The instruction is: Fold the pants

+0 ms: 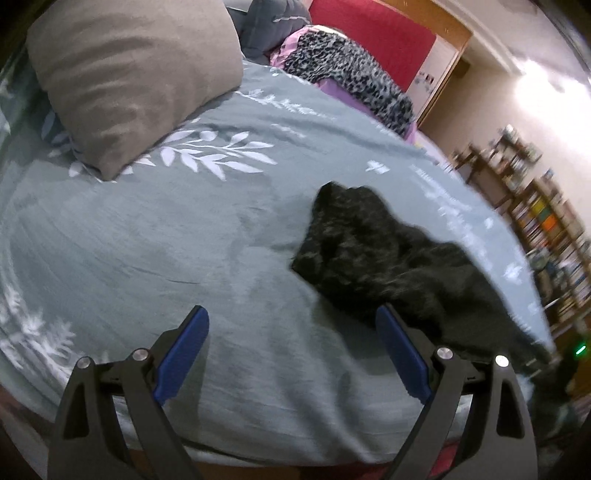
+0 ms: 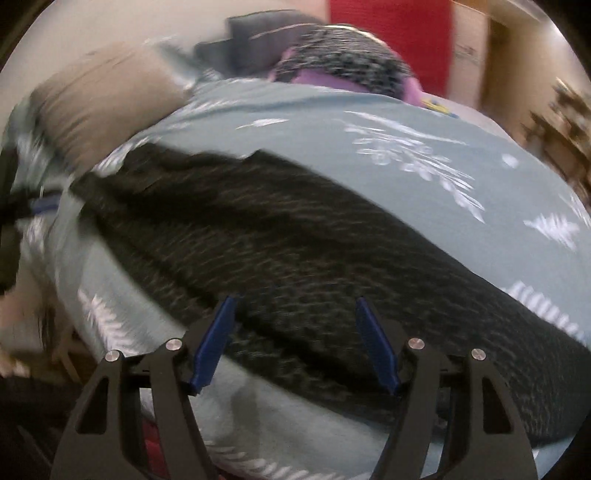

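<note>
Dark speckled pants lie stretched out on a grey-green bedspread with white leaf prints. In the left wrist view one end of the pants lies just ahead and right of my left gripper, which is open and empty above the bedspread. In the right wrist view the pants run as a long band from upper left to lower right. My right gripper is open and empty, hovering over the pants' near edge. The left gripper shows faintly at the far left.
A beige pillow lies at the back left of the bed. A leopard-print blanket over purple cloth lies at the back. A red headboard stands behind it. Bookshelves stand to the right. The bed's front edge is near both grippers.
</note>
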Action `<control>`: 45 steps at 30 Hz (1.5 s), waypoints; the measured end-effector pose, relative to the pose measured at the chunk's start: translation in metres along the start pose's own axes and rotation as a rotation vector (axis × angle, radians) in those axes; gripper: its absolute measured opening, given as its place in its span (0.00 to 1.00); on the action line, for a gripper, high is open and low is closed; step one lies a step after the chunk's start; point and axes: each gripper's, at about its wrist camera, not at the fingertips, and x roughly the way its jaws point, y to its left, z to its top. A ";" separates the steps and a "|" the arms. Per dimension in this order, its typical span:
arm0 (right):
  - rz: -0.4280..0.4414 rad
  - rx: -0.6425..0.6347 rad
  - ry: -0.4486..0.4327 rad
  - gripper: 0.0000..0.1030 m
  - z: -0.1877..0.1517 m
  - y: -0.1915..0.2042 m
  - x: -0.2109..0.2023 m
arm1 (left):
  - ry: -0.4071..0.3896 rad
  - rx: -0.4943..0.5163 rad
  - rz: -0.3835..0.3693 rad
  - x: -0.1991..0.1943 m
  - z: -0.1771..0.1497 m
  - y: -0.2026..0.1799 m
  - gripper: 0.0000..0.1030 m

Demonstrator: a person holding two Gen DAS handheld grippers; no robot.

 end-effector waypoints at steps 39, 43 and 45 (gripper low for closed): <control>0.142 -0.156 0.113 0.08 -0.023 0.026 0.024 | 0.057 -0.114 0.057 0.052 0.025 -0.042 0.20; 0.169 -0.115 0.109 0.27 -0.019 0.021 0.018 | 0.070 -0.081 0.138 0.056 0.022 -0.040 0.42; 0.182 -0.085 0.096 0.44 -0.015 0.016 0.013 | 0.046 -0.069 0.188 0.048 0.025 -0.039 0.61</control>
